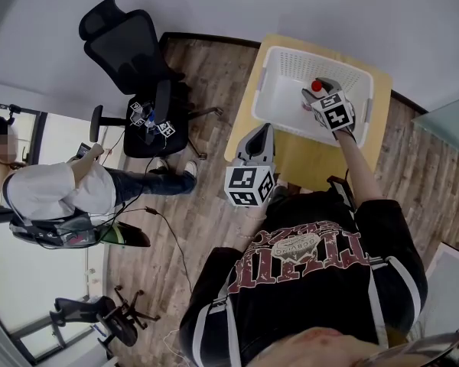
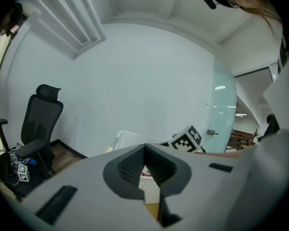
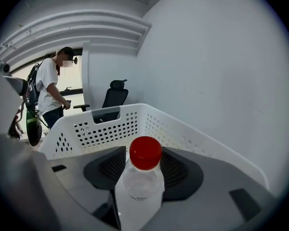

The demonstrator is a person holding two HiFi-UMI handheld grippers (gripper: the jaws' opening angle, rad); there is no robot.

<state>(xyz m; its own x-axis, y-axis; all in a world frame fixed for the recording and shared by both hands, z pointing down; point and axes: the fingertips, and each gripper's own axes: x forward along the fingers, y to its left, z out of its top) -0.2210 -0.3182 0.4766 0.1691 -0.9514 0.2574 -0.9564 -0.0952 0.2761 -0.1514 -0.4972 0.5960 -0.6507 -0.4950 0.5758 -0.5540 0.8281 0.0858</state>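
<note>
In the head view, the right gripper [image 1: 313, 95] is held over the white perforated basket [image 1: 289, 55], which stands on a small yellow table [image 1: 309, 159] at the far right. A clear bottle with a red cap [image 1: 317, 86] is clamped upright in its jaws, above the basket's right half. The left gripper [image 1: 258, 139] is held just beside the table's left edge, over the wooden floor [image 1: 214, 90]. A black office chair [image 1: 130, 48] is seen at the far left, and a person in a white shirt [image 1: 50, 189] nearer.

In the left gripper view, the jaws are brought together at their tips and nothing is held; the basket [image 2: 130, 139] is seen beyond them.

In the right gripper view, the bottle [image 3: 143, 174] is gripped by its body between the ribbed pads [image 3: 176, 170], its cap clear above them, with the basket wall [image 3: 101, 129] behind.
</note>
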